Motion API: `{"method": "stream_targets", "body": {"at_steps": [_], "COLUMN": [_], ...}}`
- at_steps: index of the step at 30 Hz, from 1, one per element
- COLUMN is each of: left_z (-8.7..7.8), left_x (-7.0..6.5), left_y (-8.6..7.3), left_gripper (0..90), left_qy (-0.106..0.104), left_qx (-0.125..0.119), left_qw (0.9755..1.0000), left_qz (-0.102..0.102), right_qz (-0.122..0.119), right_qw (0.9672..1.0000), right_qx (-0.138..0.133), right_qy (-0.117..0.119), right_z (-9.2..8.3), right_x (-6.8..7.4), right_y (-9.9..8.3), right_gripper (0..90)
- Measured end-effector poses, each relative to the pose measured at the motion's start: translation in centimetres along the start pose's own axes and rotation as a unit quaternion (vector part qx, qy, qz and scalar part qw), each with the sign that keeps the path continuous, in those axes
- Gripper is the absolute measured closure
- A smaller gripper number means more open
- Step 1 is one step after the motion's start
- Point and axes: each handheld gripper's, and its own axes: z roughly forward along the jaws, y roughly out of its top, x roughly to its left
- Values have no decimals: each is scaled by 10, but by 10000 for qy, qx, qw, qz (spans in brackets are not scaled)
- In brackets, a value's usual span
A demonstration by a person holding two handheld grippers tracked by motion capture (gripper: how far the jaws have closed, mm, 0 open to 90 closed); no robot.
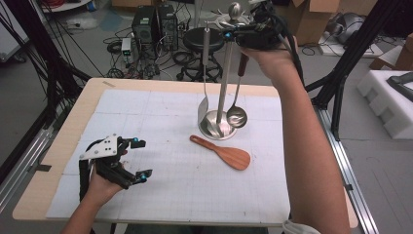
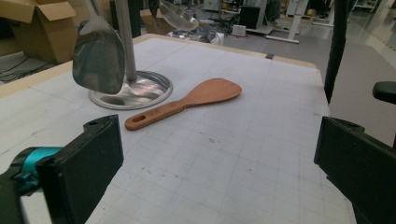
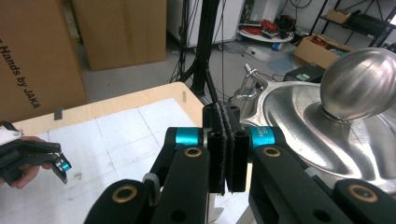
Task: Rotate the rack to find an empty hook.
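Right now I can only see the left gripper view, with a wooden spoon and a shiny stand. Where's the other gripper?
Observer: The right gripper is up high, at the top of the stand.
Operator: Is it open wide like mine?
Observer: No. Its jaws are shut tight together, and I can't see anything between them.
Operator: What's at the very top of the stand?
Observer: A round metal ball, right beside that gripper.
Operator: Is something hanging up there?
Observer: Yes, a ladle with a dark red handle hangs on the stand, just below that gripper.
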Motion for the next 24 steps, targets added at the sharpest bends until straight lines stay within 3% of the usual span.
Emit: {"method": "stream_targets", "body": {"at_steps": [14,24], "left_z": [0,0], "left_x": [-1,-2], "left_y": [0,0], "left_gripper": [17,17], "left_qy": [-1,12], "left_qx": [21,72], "left_qw": [10000,10000], "left_qz": [8,54], "right_qz": [-29,-62], "right_qw": [10000,10000], "right_qx": [49,-7], "right_qy": [-13,64], "right_z": [5,-4], "right_x": [0,1], "right_y": [4,-3], "right_gripper": [897,859]}}
